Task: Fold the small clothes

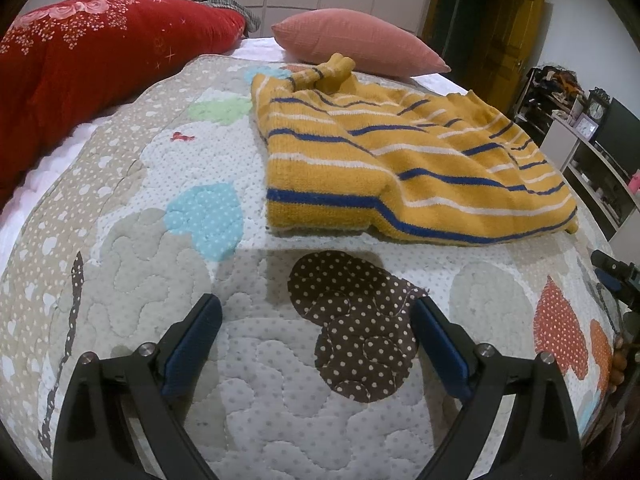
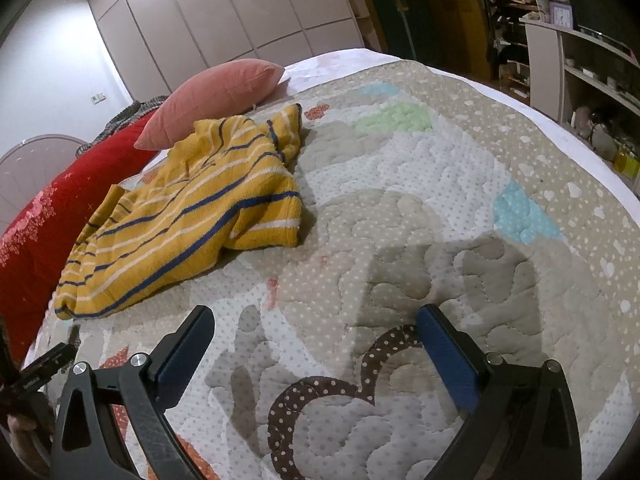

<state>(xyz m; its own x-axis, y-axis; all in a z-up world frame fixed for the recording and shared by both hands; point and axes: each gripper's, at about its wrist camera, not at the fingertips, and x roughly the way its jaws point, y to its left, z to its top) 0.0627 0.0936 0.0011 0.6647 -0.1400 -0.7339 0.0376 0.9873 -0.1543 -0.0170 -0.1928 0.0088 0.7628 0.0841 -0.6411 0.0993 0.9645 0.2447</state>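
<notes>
A small yellow knit sweater (image 1: 400, 160) with blue and white stripes lies rumpled on the quilted bedspread (image 1: 256, 412). It also shows in the right wrist view (image 2: 192, 216), at the left. My left gripper (image 1: 316, 312) is open and empty, hovering over the quilt just short of the sweater's hem. My right gripper (image 2: 314, 320) is open and empty, over the quilt to the right of the sweater and apart from it.
A pink pillow (image 1: 360, 40) and a red floral pillow (image 1: 80, 64) lie behind the sweater. Shelves with clutter (image 1: 592, 152) stand past the bed's right edge. The other gripper's tip (image 1: 616, 272) shows at the right edge. Wardrobe doors (image 2: 224, 20) stand behind.
</notes>
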